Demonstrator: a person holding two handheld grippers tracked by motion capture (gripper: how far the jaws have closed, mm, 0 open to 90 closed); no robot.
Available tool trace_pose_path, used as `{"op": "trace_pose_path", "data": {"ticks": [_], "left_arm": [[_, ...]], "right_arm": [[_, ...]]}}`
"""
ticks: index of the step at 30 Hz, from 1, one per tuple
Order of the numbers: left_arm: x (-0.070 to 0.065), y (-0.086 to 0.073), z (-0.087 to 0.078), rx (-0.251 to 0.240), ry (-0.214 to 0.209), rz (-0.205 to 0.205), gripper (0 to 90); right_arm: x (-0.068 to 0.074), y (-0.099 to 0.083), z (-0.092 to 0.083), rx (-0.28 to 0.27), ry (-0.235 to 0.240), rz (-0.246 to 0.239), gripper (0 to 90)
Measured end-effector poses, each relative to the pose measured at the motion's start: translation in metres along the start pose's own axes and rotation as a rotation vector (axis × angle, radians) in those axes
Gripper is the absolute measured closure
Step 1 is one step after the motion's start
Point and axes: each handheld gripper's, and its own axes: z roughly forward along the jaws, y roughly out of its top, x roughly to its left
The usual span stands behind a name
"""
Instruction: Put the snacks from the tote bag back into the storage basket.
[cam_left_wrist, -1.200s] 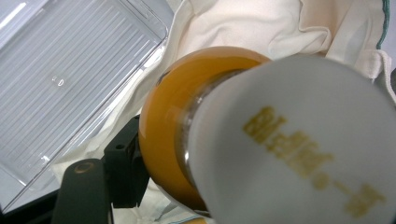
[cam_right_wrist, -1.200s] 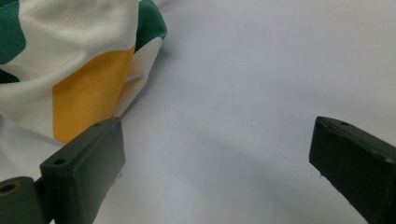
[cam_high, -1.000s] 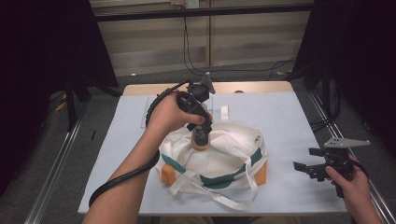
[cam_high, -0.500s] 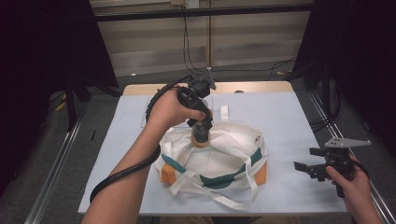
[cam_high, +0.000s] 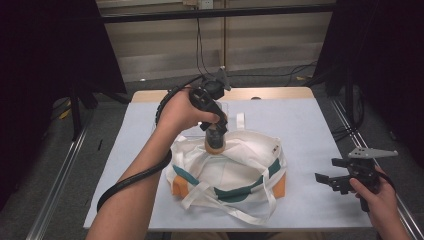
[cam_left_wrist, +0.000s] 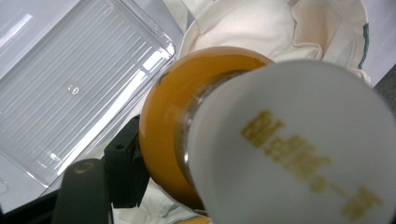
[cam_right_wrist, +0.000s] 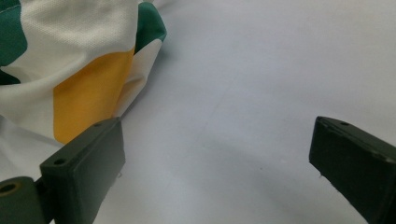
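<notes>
Left gripper (cam_high: 216, 134): black body, thick black ribbed cable trailing along bare forearm, grey three-cornered plate on top. Right gripper (cam_high: 326, 179): black, same grey plate; jaws flat, rectangular, dark, small screw hole near each end. No sleeves.

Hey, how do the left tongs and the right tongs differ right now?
The left tongs are shut on an orange bottle with a white cap, while the right tongs stand wide open with nothing between them. The left tongs point down over the mouth of the white tote bag; the right tongs lie about level beside the bag, low over the table's pale cover. Both are hand-held with black jaws.
</notes>
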Motion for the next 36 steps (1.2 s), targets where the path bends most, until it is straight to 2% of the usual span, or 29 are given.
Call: {"op": "trace_pose_path", "data": {"ticks": [5, 11, 14, 15, 22, 30, 32, 36], "left_arm": [[0.003, 0.003, -0.004, 0.007, 0.004, 0.004, 30.0], [0.008, 0.006, -0.005, -0.004, 0.011, -0.018, 30.0], [0.011, 0.007, -0.005, 0.003, 0.007, -0.008, 30.0], [0.012, 0.008, -0.004, -0.002, 0.002, -0.02, 30.0], [0.016, 0.011, -0.004, -0.008, 0.0, -0.03, 30.0], [0.022, 0.015, -0.004, -0.008, 0.003, -0.016, 30.0], [0.021, 0.015, -0.004, -0.014, 0.001, -0.027, 30.0], [0.023, 0.017, -0.006, -0.015, 0.006, -0.021, 30.0]], "right_arm": [[0.0, 0.0, 0.0, 0.002, -0.002, -0.003, 3.6], [0.0, 0.0, 0.0, 0.008, -0.001, 0.001, 3.6], [0.0, 0.0, 0.0, 0.007, -0.002, -0.001, 3.6], [0.001, 0.0, 0.0, 0.004, -0.001, 0.002, 3.6], [0.001, 0.0, 0.001, 0.009, 0.003, -0.001, 3.6], [0.001, 0.0, 0.002, 0.008, 0.001, -0.009, 3.6], [0.002, 0.0, 0.001, 0.008, 0.001, -0.009, 3.6], [0.002, 0.0, 0.001, 0.006, 0.002, -0.008, 3.6]]}}
